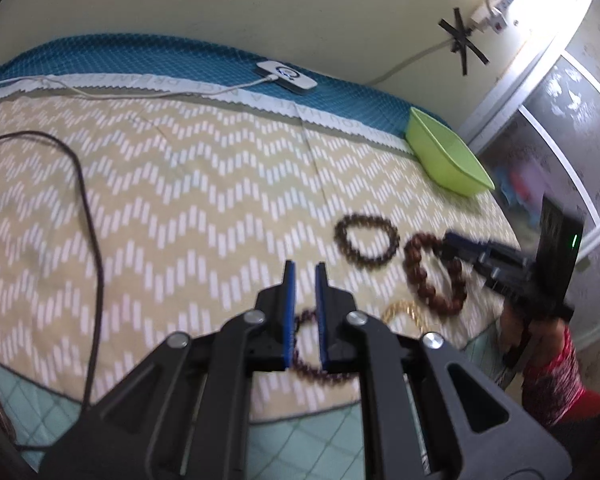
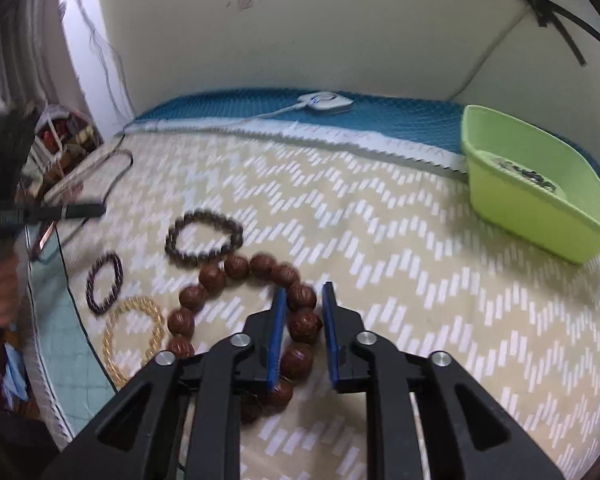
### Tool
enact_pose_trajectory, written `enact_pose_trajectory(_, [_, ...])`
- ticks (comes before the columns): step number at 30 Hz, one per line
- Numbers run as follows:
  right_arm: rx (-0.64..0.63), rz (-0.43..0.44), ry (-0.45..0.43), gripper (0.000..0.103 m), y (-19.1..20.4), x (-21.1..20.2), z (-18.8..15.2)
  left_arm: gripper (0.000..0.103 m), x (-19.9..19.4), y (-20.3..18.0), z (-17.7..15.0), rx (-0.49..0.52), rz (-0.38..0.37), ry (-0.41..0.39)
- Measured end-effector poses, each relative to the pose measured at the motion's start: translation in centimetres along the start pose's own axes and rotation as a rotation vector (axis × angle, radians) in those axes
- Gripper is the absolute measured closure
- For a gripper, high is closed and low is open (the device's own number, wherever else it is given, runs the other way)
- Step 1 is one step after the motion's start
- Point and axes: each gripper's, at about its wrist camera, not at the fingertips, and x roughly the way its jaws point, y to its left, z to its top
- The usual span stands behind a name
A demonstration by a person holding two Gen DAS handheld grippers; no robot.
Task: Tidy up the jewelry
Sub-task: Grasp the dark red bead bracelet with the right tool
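Several bracelets lie on the chevron bedspread (image 2: 380, 240). A large brown wooden-bead bracelet (image 2: 236, 268) (image 1: 416, 264) lies under my right gripper (image 2: 304, 292), whose open jaws straddle its beads without closing on them. A dark bead bracelet (image 2: 204, 238) (image 1: 366, 240) lies beyond it. A small purple bead bracelet (image 2: 104, 284) and a gold chain bracelet (image 2: 134, 332) (image 1: 404, 312) lie to the left. My left gripper (image 1: 305, 268) is open above the purple bracelet (image 1: 312, 368), holding nothing. A green plastic bin (image 2: 532, 208) (image 1: 444, 152) at the far right holds some dark jewelry (image 2: 532, 176).
A white charging device (image 1: 286, 74) with a cable lies on the blue blanket by the wall. A black cable (image 1: 88, 208) loops over the left of the bed. A basket of clutter (image 2: 64, 136) stands beside the bed. A sliding wardrobe (image 1: 560, 128) is at the right.
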Motion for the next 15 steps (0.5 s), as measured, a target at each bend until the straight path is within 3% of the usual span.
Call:
enact_pose_trajectory(2, [0.028, 0.054, -0.053, 0.082, 0.1, -1.4, 0.5, 0.095, 0.1, -0.1, -1.0, 0.013, 0.002, 0.014])
enact_pose_trajectory(6, [-0.055, 0.112, -0.025, 0.082, 3.0, -1.0, 1.6, 0.091, 0.2, -1.1, -2.5, 0.05, 0.006, 0.034])
enact_pose_trajectory(7, [-0.086, 0.114, -0.008, 0.082, 3.8, -0.6, 1.7, 0.084, 0.2, -1.5, -2.8, 0.061, 0.016, 0.032])
enact_pose_trajectory(8, [-0.108, 0.115, 0.009, 0.082, 4.5, -0.1, 1.8, 0.063, 0.1, -1.8, -3.1, 0.075, 0.046, 0.025])
enact_pose_trajectory(9, [-0.13, 0.124, 0.033, 0.082, 5.5, 0.6, 1.9, 0.051, 0.0, -2.1, -3.4, 0.089, 0.081, 0.015])
enact_pose_trajectory(13, [-0.211, 0.221, 0.094, 0.084, 9.0, 2.1, 1.4, 0.051, 0.4, -2.5, -4.4, 0.132, 0.157, 0.032])
enact_pose_trajectory(14, [-0.238, 0.241, 0.112, 0.087, 10.0, 2.4, 1.2, 0.055, 0.9, -2.4, -4.6, 0.132, 0.174, 0.046])
enact_pose_trajectory(15, [-0.268, 0.261, 0.14, 0.089, 11.2, 3.1, 0.9, 0.067, 0.9, -2.4, -4.8, 0.146, 0.194, 0.03])
